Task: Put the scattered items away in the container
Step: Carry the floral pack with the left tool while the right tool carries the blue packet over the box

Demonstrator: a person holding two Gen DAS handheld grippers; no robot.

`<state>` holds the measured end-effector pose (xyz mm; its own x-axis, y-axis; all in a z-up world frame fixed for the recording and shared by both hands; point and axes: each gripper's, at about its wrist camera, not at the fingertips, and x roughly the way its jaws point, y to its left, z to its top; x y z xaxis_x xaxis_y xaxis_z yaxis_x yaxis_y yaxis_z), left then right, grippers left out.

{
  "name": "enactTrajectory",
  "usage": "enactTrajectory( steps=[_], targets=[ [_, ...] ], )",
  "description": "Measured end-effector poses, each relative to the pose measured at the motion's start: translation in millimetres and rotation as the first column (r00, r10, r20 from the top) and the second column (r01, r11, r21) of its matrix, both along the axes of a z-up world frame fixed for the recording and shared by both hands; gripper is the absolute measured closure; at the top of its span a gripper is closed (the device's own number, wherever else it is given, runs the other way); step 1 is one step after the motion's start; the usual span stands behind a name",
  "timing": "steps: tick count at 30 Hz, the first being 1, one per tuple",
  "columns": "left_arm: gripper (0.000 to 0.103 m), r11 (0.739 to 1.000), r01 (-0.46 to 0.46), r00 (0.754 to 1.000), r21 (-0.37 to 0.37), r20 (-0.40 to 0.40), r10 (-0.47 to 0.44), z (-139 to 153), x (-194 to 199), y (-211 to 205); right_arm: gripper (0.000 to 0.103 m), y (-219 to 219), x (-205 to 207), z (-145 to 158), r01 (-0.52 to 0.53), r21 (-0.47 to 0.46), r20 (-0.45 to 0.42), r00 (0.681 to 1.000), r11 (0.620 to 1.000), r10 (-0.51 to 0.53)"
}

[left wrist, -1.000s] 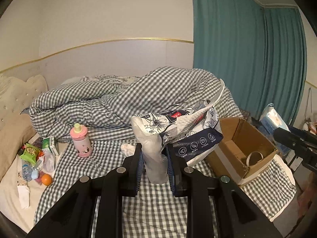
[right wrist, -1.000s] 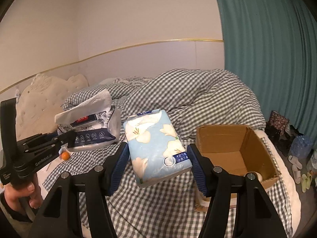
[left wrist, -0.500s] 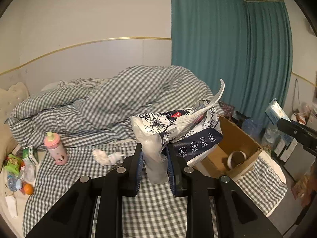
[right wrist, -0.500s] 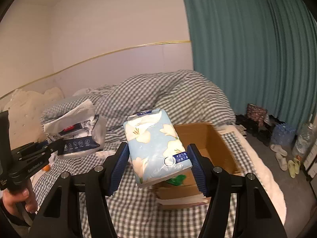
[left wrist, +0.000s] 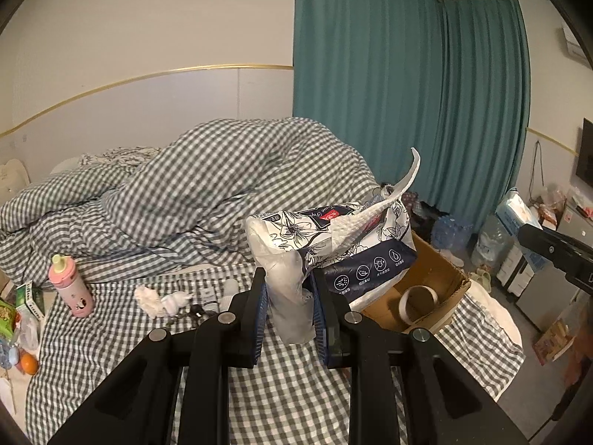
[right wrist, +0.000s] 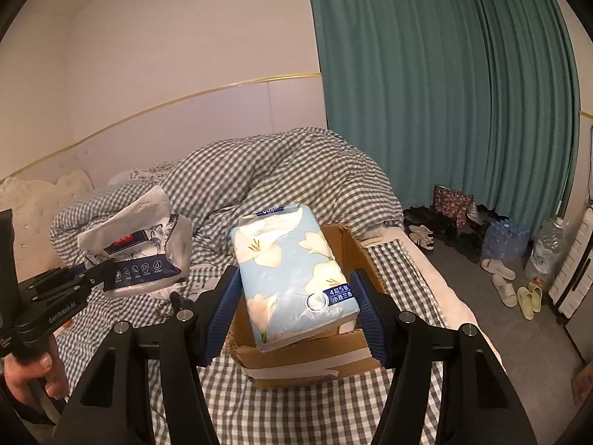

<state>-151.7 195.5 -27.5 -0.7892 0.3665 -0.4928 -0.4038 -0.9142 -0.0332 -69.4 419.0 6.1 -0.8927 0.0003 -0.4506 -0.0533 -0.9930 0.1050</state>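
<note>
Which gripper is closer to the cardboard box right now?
Right. The right gripper holds its tissue pack over the box; the left gripper is beside it, over the bed.

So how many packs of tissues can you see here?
2. An opened dark floral tissue pack is pinched in the left gripper, beside the cardboard box. A light blue tissue pack is held in the right gripper, above the box. Others may be hidden in the clutter.

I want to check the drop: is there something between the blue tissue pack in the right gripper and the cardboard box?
Nothing visible. The blue tissue pack, clamped in the right gripper, hangs over the open cardboard box; only a tape roll lies inside.
</note>
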Motion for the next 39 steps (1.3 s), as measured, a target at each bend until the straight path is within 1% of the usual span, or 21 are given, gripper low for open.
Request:
enactTrajectory(
  steps=[7,16,28,39],
  targets=[
    [0.081,1.000,0.014,1.000,-0.007,0.013,-0.014,-6.4,-13.3,17.2,0.043,12.3,-10.7,-7.8,0.010,-0.004,0.023,1.000,1.000,-0.010],
    [0.081,0.998,0.045,0.998,-0.038,0.034,-0.044,-14.6,-32.0,45.3,0.043,26.8,-32.2,-23.3,0.014,-0.018,0.058,0.998,1.000,-0.013],
    [0.081,0.994,0.078,0.994,-0.071,0.087,-0.072,-45.9,-59.6,87.6,0.043,40.8,-66.5,-51.0,0.012,-0.035,0.122,0.993,0.999,-0.008],
    [0.081,0.990,0.107,0.988,-0.095,0.125,-0.095,-68.0,-85.9,112.7,0.043,60.0,-96.6,-79.8,0.008,-0.058,0.177,0.984,0.998,0.002]
  ],
)
